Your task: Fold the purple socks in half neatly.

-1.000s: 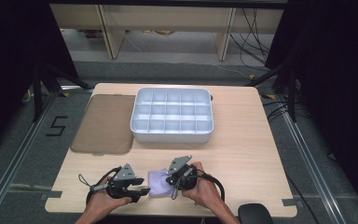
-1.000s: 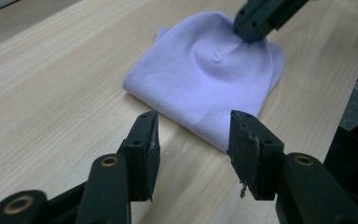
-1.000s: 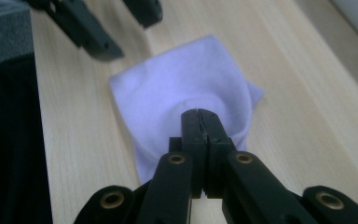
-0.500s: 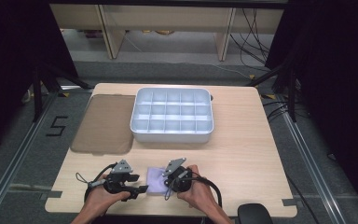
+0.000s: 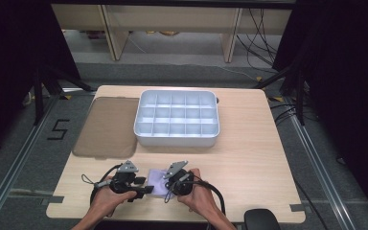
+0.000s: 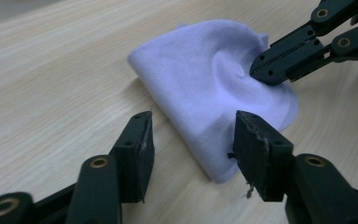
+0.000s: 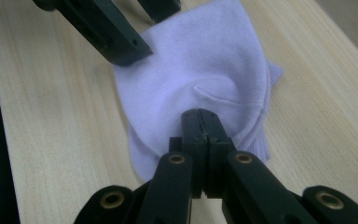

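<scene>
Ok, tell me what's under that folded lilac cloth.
The lilac cloth lies on the bare wooden table. Its folded layers cover whatever may lie between or beneath them.

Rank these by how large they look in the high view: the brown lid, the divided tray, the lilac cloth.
1. Divided tray, largest, though only slightly ahead of the lid.
2. Brown lid.
3. Lilac cloth, clearly smallest despite lying nearest the camera.

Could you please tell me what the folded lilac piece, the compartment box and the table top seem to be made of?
The lilac cloth looks like soft knitted fabric, matte: fine ribbing and a pinched crease where the right tool presses it. The compartment box seems moulded plastic, pale grey, smooth, slightly glossy. The table top shows light wood grain; solid wood or laminate, I cannot tell.
</scene>
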{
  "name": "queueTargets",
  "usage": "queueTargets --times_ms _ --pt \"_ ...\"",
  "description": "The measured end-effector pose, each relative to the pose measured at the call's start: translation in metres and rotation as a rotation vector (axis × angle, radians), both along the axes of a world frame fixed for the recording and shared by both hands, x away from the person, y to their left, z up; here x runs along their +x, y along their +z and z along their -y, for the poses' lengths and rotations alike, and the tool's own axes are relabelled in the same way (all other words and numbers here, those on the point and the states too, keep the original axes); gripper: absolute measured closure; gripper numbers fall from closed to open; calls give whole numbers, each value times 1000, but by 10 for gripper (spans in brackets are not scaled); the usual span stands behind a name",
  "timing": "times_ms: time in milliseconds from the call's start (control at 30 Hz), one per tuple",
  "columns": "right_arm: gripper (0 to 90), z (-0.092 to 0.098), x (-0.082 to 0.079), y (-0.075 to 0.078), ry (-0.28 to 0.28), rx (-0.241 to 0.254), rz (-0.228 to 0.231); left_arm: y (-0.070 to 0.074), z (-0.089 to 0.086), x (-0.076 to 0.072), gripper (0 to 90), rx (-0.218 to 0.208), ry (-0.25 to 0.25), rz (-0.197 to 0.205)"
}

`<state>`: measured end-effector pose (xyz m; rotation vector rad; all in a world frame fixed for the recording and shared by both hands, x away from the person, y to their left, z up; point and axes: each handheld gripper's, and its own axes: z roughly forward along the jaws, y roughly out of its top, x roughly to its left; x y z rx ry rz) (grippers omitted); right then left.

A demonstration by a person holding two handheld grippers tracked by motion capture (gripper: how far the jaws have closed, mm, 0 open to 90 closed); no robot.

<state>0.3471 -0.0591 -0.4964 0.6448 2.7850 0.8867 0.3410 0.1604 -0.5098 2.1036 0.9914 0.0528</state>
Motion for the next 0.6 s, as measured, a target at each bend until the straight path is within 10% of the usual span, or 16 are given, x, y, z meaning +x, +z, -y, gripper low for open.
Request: queueTargets --times_ms 267,600 --pt "900 0 0 0 0 10 -10 -1 4 1 720 -17 -5 51" --pt "888 -12 -9 5 68 92 5 4 1 1 762 1 -13 66"
